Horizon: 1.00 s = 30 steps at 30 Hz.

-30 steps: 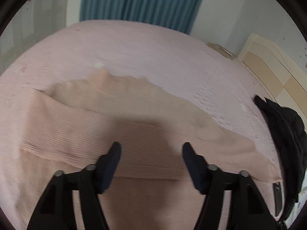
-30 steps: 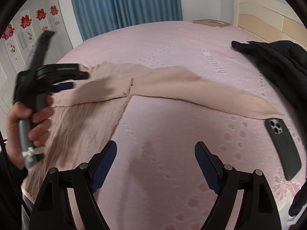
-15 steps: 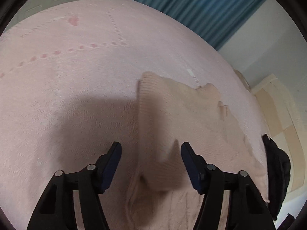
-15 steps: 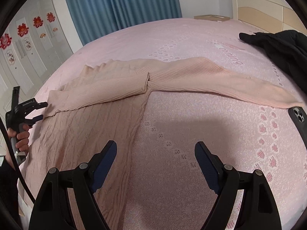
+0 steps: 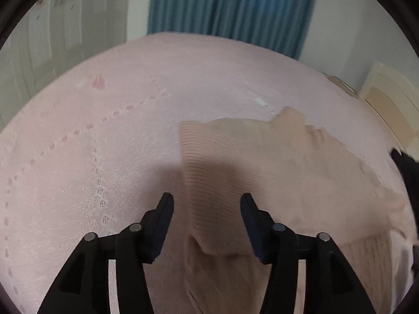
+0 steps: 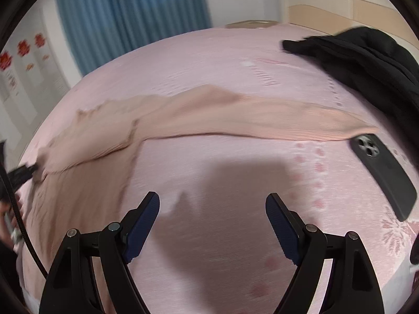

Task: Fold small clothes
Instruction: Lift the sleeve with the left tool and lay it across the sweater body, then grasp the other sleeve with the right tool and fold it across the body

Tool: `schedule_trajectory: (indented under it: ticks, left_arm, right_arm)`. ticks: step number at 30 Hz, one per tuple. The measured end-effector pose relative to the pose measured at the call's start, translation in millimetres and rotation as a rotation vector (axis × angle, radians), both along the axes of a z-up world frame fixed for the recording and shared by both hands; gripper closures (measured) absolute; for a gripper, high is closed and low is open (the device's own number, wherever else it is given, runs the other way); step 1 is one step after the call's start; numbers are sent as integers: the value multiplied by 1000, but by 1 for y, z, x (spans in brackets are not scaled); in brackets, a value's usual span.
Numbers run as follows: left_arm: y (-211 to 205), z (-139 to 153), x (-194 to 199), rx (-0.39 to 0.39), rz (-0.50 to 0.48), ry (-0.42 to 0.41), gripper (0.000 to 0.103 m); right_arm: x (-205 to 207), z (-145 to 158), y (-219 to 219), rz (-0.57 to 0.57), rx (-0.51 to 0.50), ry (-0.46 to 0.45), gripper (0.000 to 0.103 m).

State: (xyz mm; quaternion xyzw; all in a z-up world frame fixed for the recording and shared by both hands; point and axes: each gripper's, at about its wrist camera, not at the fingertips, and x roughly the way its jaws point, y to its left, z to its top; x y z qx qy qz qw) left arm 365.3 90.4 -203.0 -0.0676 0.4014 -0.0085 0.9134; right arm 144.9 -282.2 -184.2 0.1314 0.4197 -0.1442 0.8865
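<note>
The peach knit sweater (image 6: 110,157) is lying flat on the pink bed (image 6: 222,196). One sleeve (image 6: 262,125) is stretching out toward 3 o'clock, and its cuff is ending just beside the black phone (image 6: 385,172). A black garment (image 6: 361,60) is lying at 1 o'clock, apart from the sweater.

The right gripper (image 6: 212,204) is hanging over bare bed cover, its fingers (image 6: 145,214) spread wide and grasping nothing.

The left gripper (image 5: 207,204) is hovering over a folded ribbed part of the sweater (image 5: 248,172), with fingers (image 5: 163,214) also released and empty. A blue curtain (image 5: 230,7) is hanging at 12 o'clock behind the bed (image 5: 91,144).
</note>
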Motion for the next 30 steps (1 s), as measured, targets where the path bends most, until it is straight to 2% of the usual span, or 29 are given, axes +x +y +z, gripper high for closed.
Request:
schedule_trajectory:
  ticks: [2,4,7,8,11,15,24,27,29,30]
  left_arm:
    - [-22,8,-18,61,-71,-28,40]
    - [-46,5,-34,122,-132,-42,37]
    - [-66,-13,-37,166,-157,13,35]
    - [-68,-19,-35,179,-153,44,33]
    - [-61,-20,-33,150,-126,49,25]
    - [-57,-23,-32,135,-117,63,23]
    - [-57,-29,-30,163,-114,66,22]
    - [-57,-29,-30,166,-113,66,21]
    - [-57,-30,-30,163,-113,67,21]
    - [-56,-30,-30,162,-112,68,21]
  right_arm:
    - [-1,0,-19,-51,-11,0,21]
    - [0,-1,-43,-99,-6,6,21]
    - [3,-4,-76,-146,57,-3,22]
    - [5,-6,-85,-154,83,-4,25]
    - [20,-15,-106,-155,144,5,34]
    - [40,-28,-122,-170,214,-11,35]
    - [73,-32,-138,-236,190,-26,35]
    - [80,-29,-146,-257,174,-38,47]
    - [85,-26,-150,-259,140,-33,59]
    - [90,-24,-151,-261,108,-24,61]
